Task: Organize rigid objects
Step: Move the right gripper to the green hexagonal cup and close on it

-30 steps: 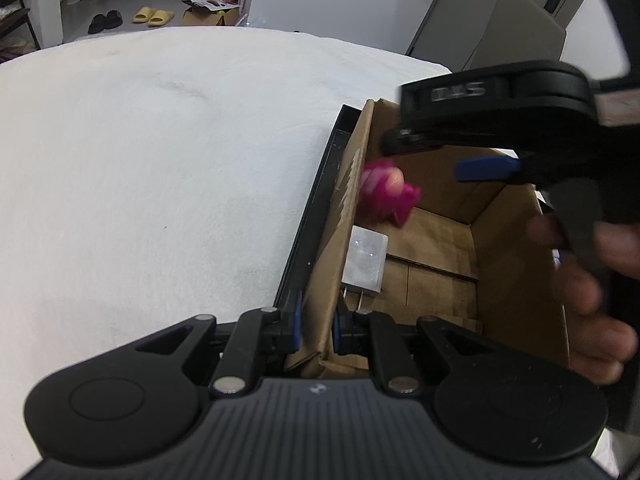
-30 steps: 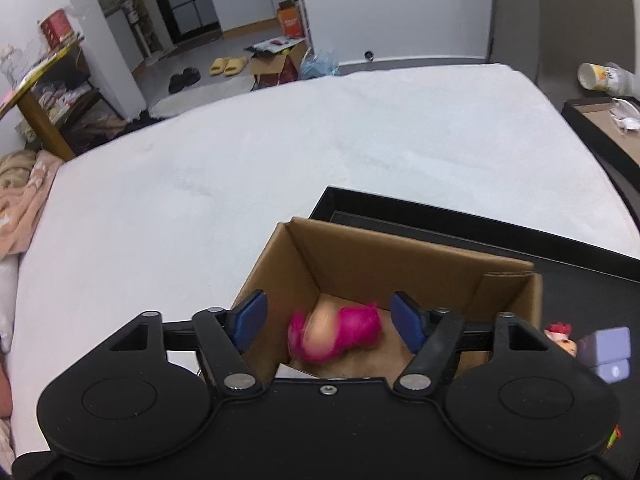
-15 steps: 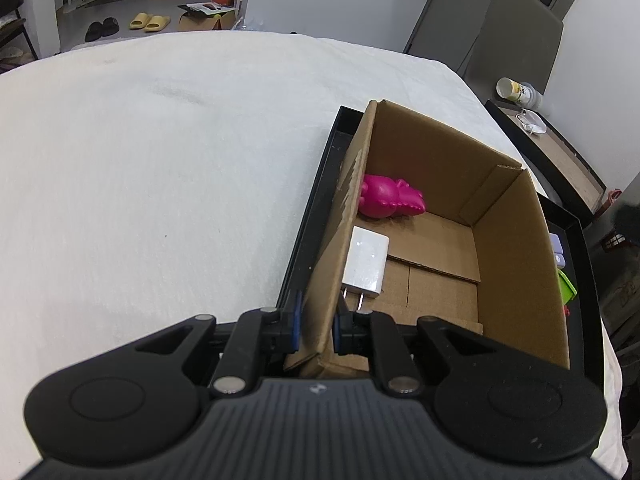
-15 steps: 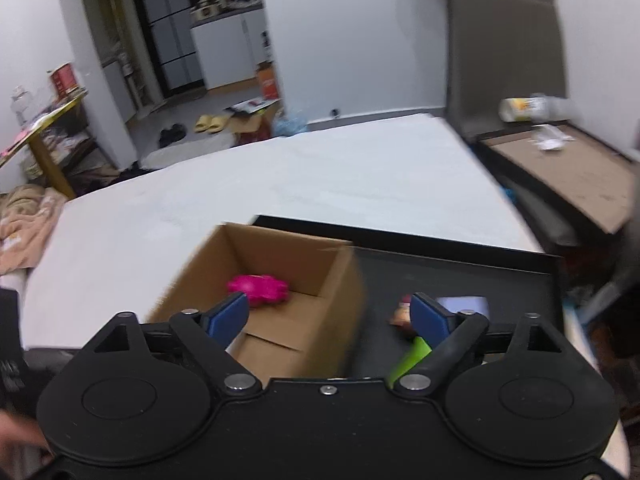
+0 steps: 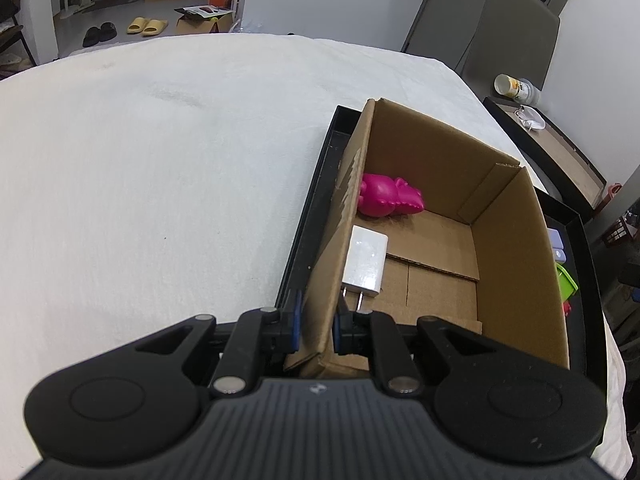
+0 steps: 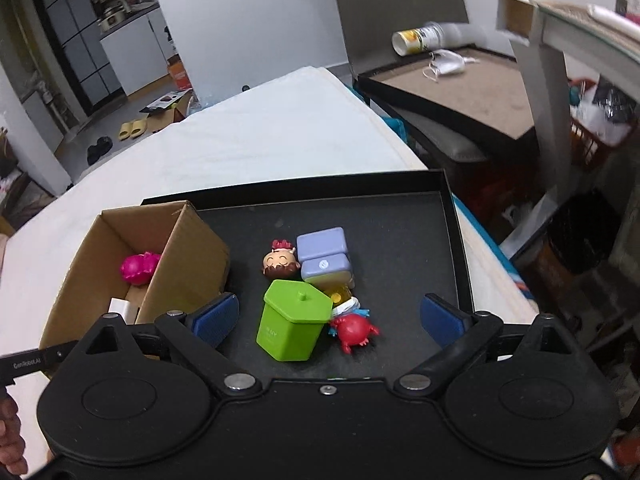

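My left gripper (image 5: pixel 316 322) is shut on the near left wall of the open cardboard box (image 5: pixel 516 264), which stands in the black tray (image 5: pixel 316 208). Inside the box lie a pink toy (image 5: pixel 390 196) and a white charger (image 5: pixel 366 262). My right gripper (image 6: pixel 330 320) hovers over the tray (image 6: pixel 400 240) to the right of the box (image 6: pixel 184 264); its jaws are opening wide and press on nothing. Below them sit a green bin (image 6: pixel 294 322), a red crab toy (image 6: pixel 354 330), two purple cases (image 6: pixel 324 258) and a doll head (image 6: pixel 280 262).
The tray rests on a white padded surface (image 5: pixel 160 160). To the right stands a dark side table (image 6: pixel 460 92) with a tipped-over cup (image 6: pixel 420 38) and a white mask (image 6: pixel 446 62). A hand (image 6: pixel 10 420) shows at the left edge.
The right gripper let the pink toy drop into the box, swung right over the tray and opened wider. The left gripper kept its hold on the box wall.
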Demonstrator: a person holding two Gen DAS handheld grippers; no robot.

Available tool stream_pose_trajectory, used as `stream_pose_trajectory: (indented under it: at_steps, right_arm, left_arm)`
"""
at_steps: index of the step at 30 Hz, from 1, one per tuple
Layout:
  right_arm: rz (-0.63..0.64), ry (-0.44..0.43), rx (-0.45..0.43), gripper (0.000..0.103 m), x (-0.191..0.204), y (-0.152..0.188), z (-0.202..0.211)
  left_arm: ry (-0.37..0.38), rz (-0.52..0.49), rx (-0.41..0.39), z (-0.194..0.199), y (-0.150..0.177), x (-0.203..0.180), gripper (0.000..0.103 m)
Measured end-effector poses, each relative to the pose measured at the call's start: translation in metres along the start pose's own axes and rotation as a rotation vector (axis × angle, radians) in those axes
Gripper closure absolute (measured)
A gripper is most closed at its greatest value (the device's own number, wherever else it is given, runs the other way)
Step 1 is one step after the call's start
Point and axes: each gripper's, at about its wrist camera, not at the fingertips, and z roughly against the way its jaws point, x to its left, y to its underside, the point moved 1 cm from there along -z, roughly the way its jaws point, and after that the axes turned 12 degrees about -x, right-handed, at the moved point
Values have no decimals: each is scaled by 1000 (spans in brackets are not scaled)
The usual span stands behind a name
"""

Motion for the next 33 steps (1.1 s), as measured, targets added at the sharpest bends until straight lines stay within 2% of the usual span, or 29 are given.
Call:
stream_pose_trajectory:
  at_steps: [9, 15, 21, 33]
  right_arm:
    - [-54, -18, 18, 5, 1, 7, -16]
    - [-96, -48, 45, 5, 4, 9, -43]
    - [-75, -33, 84, 5, 15, 17, -63]
    - [-38, -72, 90, 5, 29, 23, -60]
  left_arm:
    - [-7, -11, 5, -1, 0, -2, 90]
    - [-9, -6, 8, -3, 1, 0, 90]
    - [-10, -5, 8, -3, 1, 0, 90]
    - [-23, -9, 12, -4, 0, -2, 90]
